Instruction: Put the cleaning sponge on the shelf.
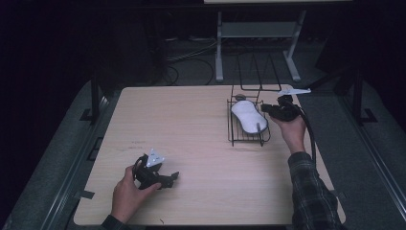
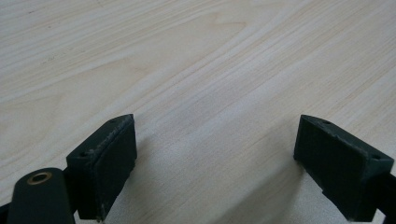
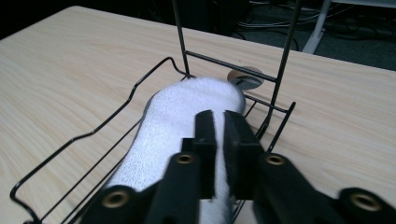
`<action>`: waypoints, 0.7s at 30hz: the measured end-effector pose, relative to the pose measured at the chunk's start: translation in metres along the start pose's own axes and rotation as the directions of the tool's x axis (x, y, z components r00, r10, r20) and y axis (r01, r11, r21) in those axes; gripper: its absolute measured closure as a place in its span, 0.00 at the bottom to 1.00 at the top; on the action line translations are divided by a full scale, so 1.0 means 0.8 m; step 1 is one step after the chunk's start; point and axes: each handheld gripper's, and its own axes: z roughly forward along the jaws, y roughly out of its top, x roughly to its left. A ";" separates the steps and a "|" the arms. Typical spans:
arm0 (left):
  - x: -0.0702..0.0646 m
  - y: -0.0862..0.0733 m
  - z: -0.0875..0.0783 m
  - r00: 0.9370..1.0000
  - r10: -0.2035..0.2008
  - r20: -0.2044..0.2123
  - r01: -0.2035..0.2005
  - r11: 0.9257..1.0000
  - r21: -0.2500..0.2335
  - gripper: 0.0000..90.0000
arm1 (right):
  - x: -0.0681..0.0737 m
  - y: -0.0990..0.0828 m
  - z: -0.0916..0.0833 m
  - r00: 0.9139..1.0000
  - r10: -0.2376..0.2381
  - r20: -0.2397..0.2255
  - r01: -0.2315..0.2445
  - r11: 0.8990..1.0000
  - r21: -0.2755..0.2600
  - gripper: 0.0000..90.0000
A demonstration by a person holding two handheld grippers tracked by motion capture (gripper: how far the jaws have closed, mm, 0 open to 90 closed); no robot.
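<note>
The white fuzzy oval sock (image 3: 177,126) is seen lying in the black wire rack (image 1: 233,125) on the pale wooden table (image 1: 191,129), pinched by the narrowly closed right gripper (image 3: 218,116), while the left gripper (image 2: 215,154) is held wide apart over bare tabletop.

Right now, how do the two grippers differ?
The left gripper has its jaws spread wide over bare table; the right gripper has its jaws nearly together above the white sock in the wire rack. Left sits near the front, right at the far side. Both are black and hand-held.
</note>
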 end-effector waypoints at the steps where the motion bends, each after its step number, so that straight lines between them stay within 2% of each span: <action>1: 0.000 0.000 0.000 1.000 -0.001 0.000 0.001 1.000 -0.001 0.14 | 0.001 -0.001 -0.002 1.000 -0.006 0.000 0.006 1.000 0.007 0.98; 10: 0.000 0.000 0.000 1.000 -0.001 0.001 0.001 1.000 0.001 0.14 | 0.013 -0.019 -0.003 0.998 -0.059 0.010 0.058 0.995 0.080 1.00; 17: 0.000 0.000 0.000 1.000 -0.001 0.001 0.001 1.000 0.002 0.14 | 0.015 -0.036 0.006 0.999 -0.050 -0.004 0.050 0.992 0.120 1.00; 21: 0.000 0.000 0.000 1.000 -0.001 0.000 0.001 1.000 0.002 0.14 | 0.019 -0.040 0.007 0.999 -0.049 -0.021 0.051 0.992 0.116 1.00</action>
